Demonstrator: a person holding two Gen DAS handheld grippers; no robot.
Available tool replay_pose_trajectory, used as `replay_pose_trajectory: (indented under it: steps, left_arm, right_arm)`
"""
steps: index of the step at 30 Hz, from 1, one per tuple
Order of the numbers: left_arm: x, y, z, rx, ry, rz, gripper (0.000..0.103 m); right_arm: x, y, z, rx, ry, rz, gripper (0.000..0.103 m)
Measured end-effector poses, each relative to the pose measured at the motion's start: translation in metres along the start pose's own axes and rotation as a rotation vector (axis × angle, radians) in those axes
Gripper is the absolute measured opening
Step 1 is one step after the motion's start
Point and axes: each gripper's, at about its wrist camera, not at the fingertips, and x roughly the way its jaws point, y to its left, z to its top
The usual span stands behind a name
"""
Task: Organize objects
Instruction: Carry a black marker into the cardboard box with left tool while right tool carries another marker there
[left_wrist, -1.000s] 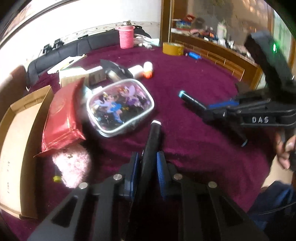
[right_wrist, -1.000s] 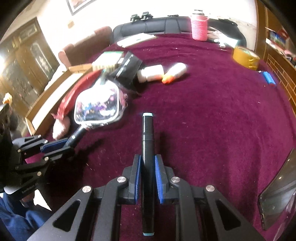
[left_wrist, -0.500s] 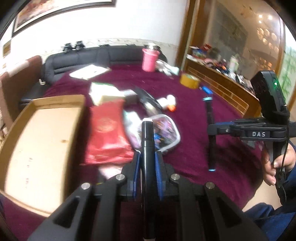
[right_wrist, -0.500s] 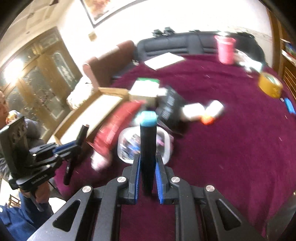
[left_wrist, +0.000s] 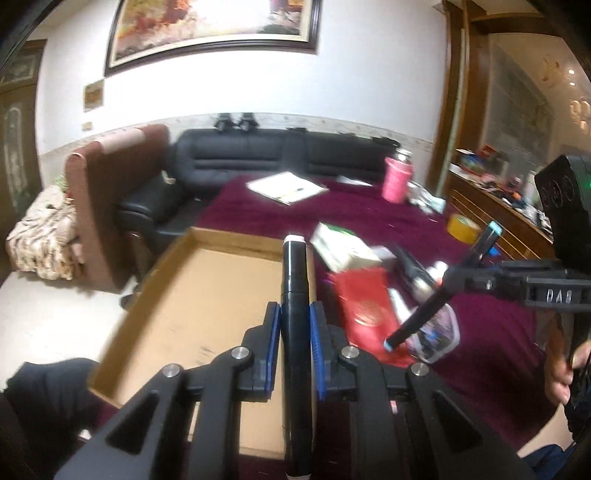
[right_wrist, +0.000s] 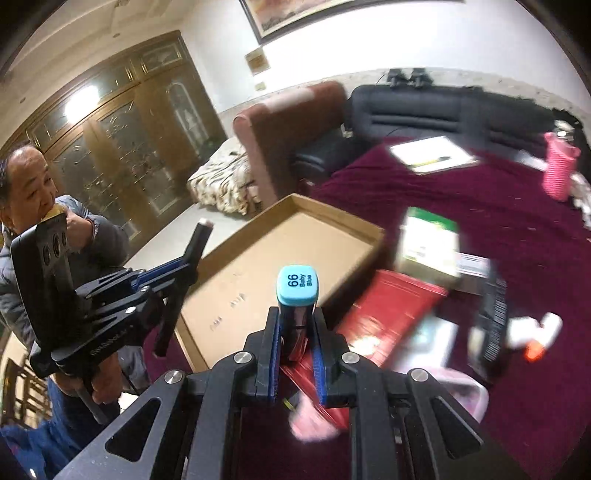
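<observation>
My left gripper (left_wrist: 294, 314) is shut on a black marker (left_wrist: 295, 291) with a white tip, held in the air above the open cardboard tray (left_wrist: 207, 295). My right gripper (right_wrist: 295, 321) is shut on a black marker (right_wrist: 297, 286) whose baby-blue cap points forward. It hovers near the tray's (right_wrist: 251, 273) right side, over a red packet (right_wrist: 388, 314). In the left wrist view the right gripper (left_wrist: 454, 280) holds its marker slanted at the right. In the right wrist view the left gripper (right_wrist: 173, 273) shows at the left, over the tray's near edge.
On the maroon table lie a red packet (left_wrist: 364, 299), a white-and-green box (left_wrist: 343, 245), a clear picture case (left_wrist: 439, 332), a pink cup (left_wrist: 397, 179), a yellow tape roll (left_wrist: 461, 227) and papers (left_wrist: 286, 186). A person (right_wrist: 33, 206) stands at the left. A black sofa (left_wrist: 280, 155) lies beyond.
Both grippers have risen and swung left from the cluttered table middle to the cardboard tray, each still gripping its marker. The right marker has tilted up so its cap faces the camera.
</observation>
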Motion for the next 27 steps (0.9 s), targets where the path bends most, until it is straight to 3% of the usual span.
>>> replay_pose_trajectory:
  steps: [5,12,20,27]
  left_arm:
    - [0.025,0.032,0.018,-0.003,0.037,0.074,0.016]
    - [0.085,0.064,0.026,-0.025,0.139,0.118,0.016]
    - [0.142,0.083,0.031,-0.07,0.238,0.124,0.016]
    - [0.172,0.09,0.036,-0.1,0.289,0.112,0.016]
  right_arm:
    - [0.066,0.004,0.026,0.056,0.091,0.067,0.017]
    - [0.137,-0.019,0.052,0.172,0.168,0.074,0.018]
    - [0.19,-0.038,0.076,0.273,0.277,0.07,0.018]
    - [0.217,-0.055,0.074,0.341,0.302,0.056,0.018]
